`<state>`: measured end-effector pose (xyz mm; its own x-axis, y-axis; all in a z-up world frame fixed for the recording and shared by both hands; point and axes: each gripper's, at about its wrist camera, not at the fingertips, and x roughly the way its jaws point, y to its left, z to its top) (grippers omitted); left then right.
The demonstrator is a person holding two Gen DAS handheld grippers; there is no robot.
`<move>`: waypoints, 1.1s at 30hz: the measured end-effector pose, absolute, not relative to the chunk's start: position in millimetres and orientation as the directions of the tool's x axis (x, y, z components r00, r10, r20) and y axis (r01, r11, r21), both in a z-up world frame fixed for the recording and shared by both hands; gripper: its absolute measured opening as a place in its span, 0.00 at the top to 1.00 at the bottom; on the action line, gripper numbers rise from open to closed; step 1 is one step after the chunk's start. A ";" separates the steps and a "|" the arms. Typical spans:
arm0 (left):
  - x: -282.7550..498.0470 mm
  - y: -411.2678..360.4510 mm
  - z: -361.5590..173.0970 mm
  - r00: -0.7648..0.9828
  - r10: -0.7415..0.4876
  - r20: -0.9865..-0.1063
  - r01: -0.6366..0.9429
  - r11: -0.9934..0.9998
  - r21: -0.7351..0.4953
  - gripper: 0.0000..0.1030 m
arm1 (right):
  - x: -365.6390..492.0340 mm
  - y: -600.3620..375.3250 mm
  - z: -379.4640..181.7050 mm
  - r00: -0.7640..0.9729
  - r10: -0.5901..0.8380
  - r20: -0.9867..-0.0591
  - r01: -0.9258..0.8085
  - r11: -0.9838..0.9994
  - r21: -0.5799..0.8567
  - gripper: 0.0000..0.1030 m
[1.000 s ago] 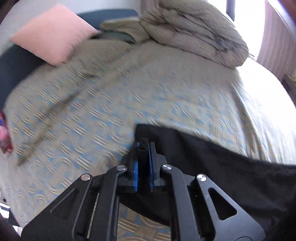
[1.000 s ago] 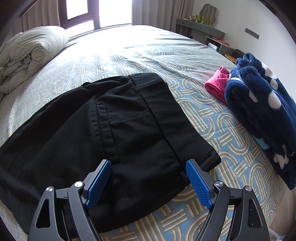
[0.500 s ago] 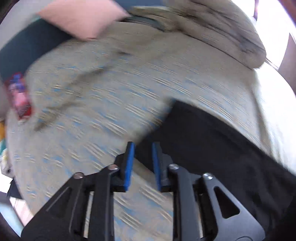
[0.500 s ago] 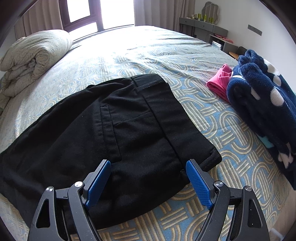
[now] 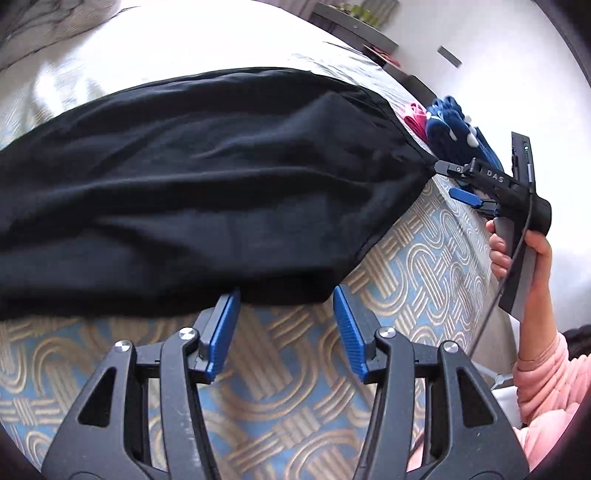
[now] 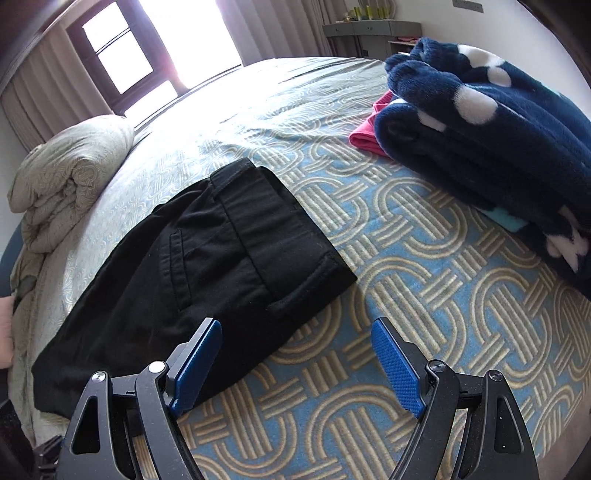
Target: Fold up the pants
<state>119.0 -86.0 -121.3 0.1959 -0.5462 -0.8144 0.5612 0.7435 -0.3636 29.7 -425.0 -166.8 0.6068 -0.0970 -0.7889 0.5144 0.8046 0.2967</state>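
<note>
Black pants lie flat on the patterned bedspread, waistband toward the foot of the bed. My left gripper is open and empty, its blue pads just at the near edge of the pants. My right gripper is open and empty, low over the bed beside the waistband corner; its left pad overlaps the pants' near edge. The right gripper also shows in the left wrist view, open at the pants' right corner.
A folded navy fleece blanket with white dots and a pink garment lie to the right. A rolled grey-green duvet sits at the head of the bed. A dresser stands by the far wall.
My left gripper let go of the pants, opened wide and swung round to face the foot of the bed. My right gripper drew back and to the right, still open.
</note>
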 end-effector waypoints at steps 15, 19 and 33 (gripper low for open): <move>123.5 -140.0 -112.2 0.209 -0.557 -0.804 0.566 0.739 -0.365 0.80 | 28.0 -456.8 -171.9 0.685 -0.005 -0.728 0.477 0.759 0.443 0.18; 118.0 -117.6 -115.8 0.170 -0.613 -0.772 0.500 0.728 -0.468 0.85 | 43.4 -466.5 -185.6 0.674 0.122 -0.729 0.463 0.699 0.545 0.18; 105.0 -117.8 -128.6 0.151 -0.601 -0.784 0.478 0.739 -0.475 0.86 | 43.1 -481.5 -192.1 0.649 0.064 -0.758 0.553 0.645 0.527 0.72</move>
